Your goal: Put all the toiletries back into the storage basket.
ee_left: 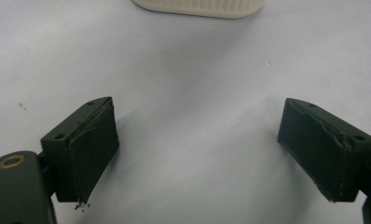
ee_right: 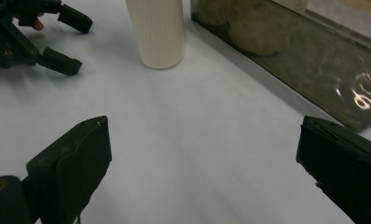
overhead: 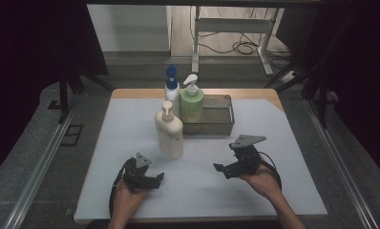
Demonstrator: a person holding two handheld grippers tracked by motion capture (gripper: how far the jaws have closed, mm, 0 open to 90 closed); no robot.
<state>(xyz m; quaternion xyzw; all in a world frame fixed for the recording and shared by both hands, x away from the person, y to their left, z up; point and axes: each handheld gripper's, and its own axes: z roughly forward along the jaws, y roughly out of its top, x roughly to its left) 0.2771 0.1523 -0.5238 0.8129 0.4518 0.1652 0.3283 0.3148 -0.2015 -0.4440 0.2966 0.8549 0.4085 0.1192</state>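
Cream bottle (overhead: 169, 130) stands upright on the mat (overhead: 274, 124), just left of the tray (overhead: 212, 116). Left gripper (overhead: 155, 180) and right gripper (overhead: 220, 170) near it, both jaws apart, empty. Judgement: approach level, straddle mid-body, close slowly.

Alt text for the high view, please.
Two hand-held grippers, left gripper and right gripper, rest open on a white table, holding nothing. Ahead stand a cream pump bottle, a green pump bottle, a blue-capped bottle and a metal tray.

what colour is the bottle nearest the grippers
Cream, pump bottle with a ribbed body; clearest in the high view.
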